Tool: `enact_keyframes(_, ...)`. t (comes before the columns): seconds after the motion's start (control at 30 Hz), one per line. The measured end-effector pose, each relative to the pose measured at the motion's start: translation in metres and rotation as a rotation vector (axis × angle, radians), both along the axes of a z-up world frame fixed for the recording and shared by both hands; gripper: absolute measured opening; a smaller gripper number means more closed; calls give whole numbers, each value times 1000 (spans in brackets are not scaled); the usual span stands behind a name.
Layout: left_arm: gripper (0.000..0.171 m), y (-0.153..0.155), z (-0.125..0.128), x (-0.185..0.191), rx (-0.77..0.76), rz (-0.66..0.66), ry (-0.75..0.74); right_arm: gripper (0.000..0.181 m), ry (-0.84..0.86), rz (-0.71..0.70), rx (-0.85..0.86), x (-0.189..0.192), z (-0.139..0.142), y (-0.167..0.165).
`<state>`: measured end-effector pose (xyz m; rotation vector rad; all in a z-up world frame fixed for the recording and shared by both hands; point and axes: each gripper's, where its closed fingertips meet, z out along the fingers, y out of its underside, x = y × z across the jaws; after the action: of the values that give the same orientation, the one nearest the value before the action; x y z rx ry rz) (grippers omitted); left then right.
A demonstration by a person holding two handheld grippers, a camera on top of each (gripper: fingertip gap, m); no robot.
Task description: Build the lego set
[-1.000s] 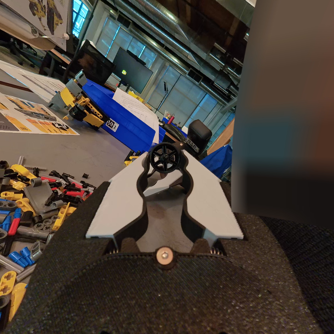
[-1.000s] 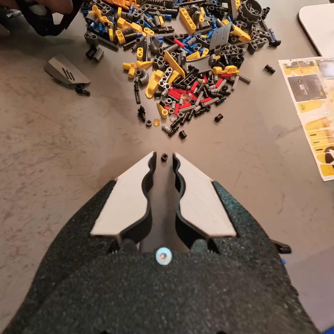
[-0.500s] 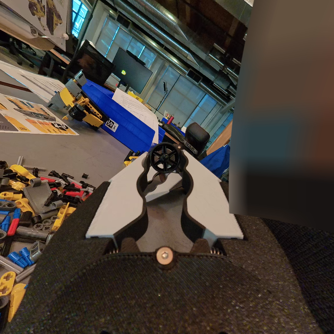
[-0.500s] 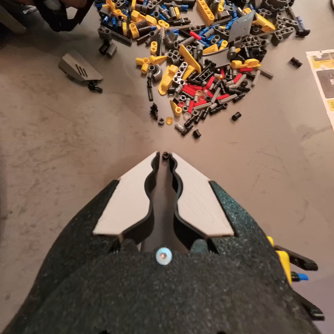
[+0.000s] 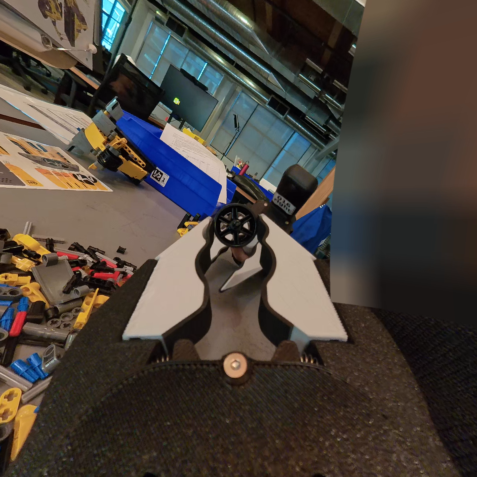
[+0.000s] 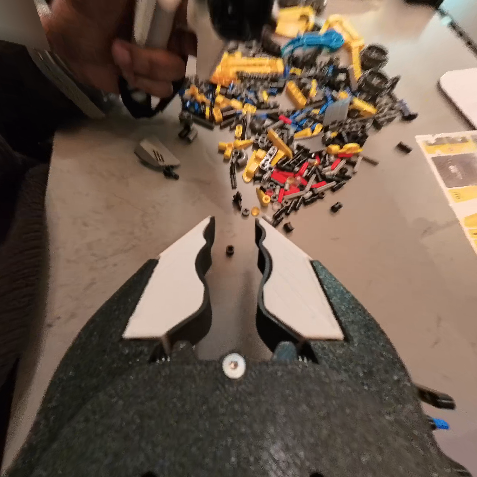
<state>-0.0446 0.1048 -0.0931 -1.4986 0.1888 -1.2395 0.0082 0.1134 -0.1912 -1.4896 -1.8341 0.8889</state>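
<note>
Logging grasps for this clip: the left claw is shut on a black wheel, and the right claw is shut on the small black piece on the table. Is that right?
Not quite. The right wrist view shows the right claw open, with the small black piece lying loose on the table between its fingers. The left claw is indeed shut on the black wheel.

Grey table (image 6: 129, 232) w/ brick pile (image 6: 296, 134)
</note>
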Motion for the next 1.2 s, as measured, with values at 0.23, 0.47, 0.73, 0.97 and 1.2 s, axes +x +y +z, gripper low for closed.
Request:
enact_keyframes(0.23, 29, 9, -17, 2, 18, 137, 277, 35, 287, -27, -230, -7, 57, -1)
enact_keyframes(0.47, 30, 10, -32, 28, 144, 223, 685, 28, 339, -76, -411, -16, 61, -2)
enact_keyframes(0.73, 30, 11, -45, 37, 146, 233, 856, 41, 371, -21, -710, -12, 71, -6)
enact_keyframes(0.97, 38, 3, -55, 60, 199, 135, 926, 21, 288, -11, -713, -13, 56, -12)
enact_keyframes(1.2, 62, -2, -25, 56, 201, 103, 625, 21, 414, 83, -982, 0, 90, -7)
